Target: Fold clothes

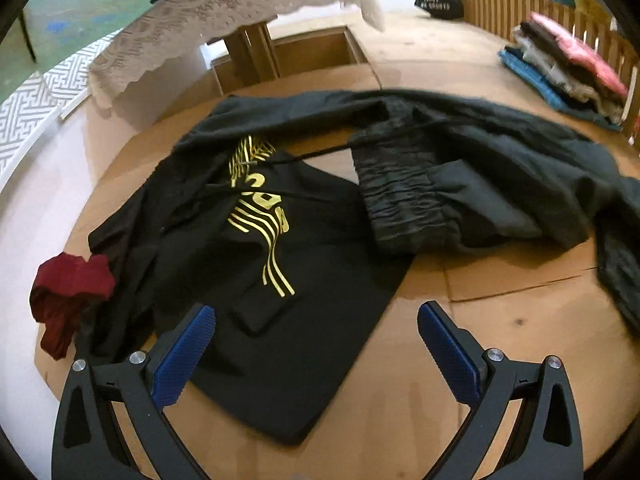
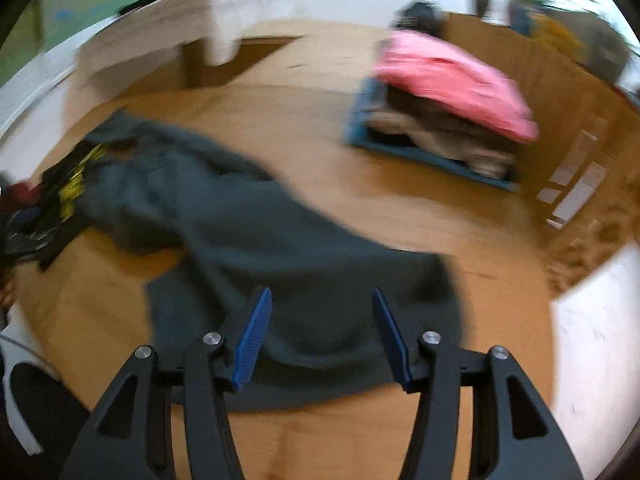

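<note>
The dark grey crumpled cloth trousers (image 2: 248, 248) lie lengthwise from the half-open, empty right gripper (image 2: 322, 336) toward the wide-open, empty left gripper (image 1: 316, 344).

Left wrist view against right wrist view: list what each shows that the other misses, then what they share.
Only the left wrist view shows the dark red garment, the gathered waistband and drawstring of the dark trousers, and the left tongs, open over the black shirt with gold print.

Only the right wrist view shows the right tongs, open above the trousers' far end.

Both show the trousers, the gold-print shirt, the folded stack topped in pink, and the lace-covered table.
</note>
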`<state>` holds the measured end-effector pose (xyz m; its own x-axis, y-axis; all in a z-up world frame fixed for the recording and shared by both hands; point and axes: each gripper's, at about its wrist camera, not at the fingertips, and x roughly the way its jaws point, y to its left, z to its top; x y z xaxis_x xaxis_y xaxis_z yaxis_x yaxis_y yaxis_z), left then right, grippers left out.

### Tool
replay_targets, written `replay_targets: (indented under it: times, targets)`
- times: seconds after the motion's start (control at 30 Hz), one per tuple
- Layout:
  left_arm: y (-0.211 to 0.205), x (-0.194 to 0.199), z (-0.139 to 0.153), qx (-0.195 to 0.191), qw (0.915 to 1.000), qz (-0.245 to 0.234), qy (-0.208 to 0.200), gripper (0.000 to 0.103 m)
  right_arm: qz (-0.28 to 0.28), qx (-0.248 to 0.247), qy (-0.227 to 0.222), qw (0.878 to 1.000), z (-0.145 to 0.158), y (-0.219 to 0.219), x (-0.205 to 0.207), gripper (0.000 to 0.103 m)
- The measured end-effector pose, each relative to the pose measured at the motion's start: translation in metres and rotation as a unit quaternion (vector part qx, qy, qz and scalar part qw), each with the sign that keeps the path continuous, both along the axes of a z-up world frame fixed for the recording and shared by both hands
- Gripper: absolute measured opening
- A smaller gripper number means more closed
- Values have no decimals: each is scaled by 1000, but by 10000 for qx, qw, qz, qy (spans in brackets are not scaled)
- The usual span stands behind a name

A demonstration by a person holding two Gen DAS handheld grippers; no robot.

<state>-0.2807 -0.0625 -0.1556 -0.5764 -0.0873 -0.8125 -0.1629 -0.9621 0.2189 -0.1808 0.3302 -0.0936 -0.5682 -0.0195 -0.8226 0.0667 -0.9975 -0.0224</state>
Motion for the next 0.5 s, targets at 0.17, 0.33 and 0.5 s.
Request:
replay_targets:
  times: [0.17, 0.33, 0.5]
  targets:
    - [-13, -10, -22, -79, 9995, 172, -256, 102, 1304, -138, -108, 9913, -29, -112, -52, 52]
    - [-34, -15, -26, -4, 9991, 311, -299, 103, 2055, 100, -21, 9786, -48, -203, -104, 52]
    - [-58, -30, -26, -181, 9982, 536, -190, 103, 2143, 59, -142, 9767, -53, -235, -148, 52]
